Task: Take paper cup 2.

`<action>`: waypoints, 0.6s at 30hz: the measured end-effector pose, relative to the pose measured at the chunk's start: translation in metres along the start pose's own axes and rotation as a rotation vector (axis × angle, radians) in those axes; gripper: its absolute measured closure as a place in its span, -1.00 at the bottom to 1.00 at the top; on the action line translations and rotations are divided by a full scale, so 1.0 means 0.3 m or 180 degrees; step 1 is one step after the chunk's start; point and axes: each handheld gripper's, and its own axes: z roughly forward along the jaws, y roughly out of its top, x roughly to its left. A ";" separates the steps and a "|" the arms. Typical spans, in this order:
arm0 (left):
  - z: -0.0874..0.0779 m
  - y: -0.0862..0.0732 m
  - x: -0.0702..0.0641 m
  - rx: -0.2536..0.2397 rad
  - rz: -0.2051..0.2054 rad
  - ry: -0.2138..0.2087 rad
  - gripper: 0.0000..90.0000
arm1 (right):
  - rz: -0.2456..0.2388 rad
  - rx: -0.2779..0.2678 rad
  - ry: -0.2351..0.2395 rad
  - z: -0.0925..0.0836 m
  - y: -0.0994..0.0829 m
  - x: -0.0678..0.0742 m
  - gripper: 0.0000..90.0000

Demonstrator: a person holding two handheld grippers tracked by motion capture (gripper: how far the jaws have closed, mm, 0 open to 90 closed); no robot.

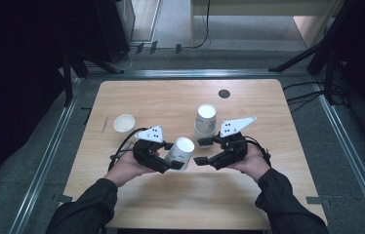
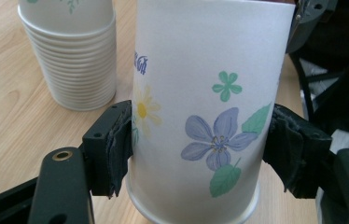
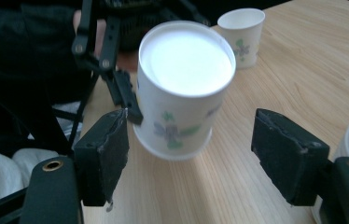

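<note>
upturned paper cup (image 2: pixel 205 116) in left gripper (image 2: pixel 200 140) jaws

stack of cups (image 1: pixel 205 120) mid-table | 1 upright cup (image 1: pixel 124 123) left | dark disc (image 1: pixel 224 93) far edge

Left claw (image 1: pixel 174 157) clamped tight — right claw (image 1: pixel 201 151) spread open; forearms converge.
</note>
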 end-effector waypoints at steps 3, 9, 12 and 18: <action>-0.014 0.018 0.005 0.0132 0.0061 0.0023 -0.34 | -0.0006 0.0051 -0.0042 -0.010 -0.012 -0.001 -0.38; -0.028 0.067 0.006 0.0516 0.0266 0.0110 -0.34 | -0.0039 0.0094 -0.0081 -0.017 -0.027 0.004 -0.38; -0.034 0.089 0.004 0.0690 0.0368 0.0133 -0.34 | -0.0064 0.0078 -0.0073 -0.013 -0.029 0.009 -0.36; -0.031 0.111 0.004 0.0986 0.0478 0.0184 -0.35 | -0.0153 0.0103 -0.0149 0.005 -0.033 0.016 -0.36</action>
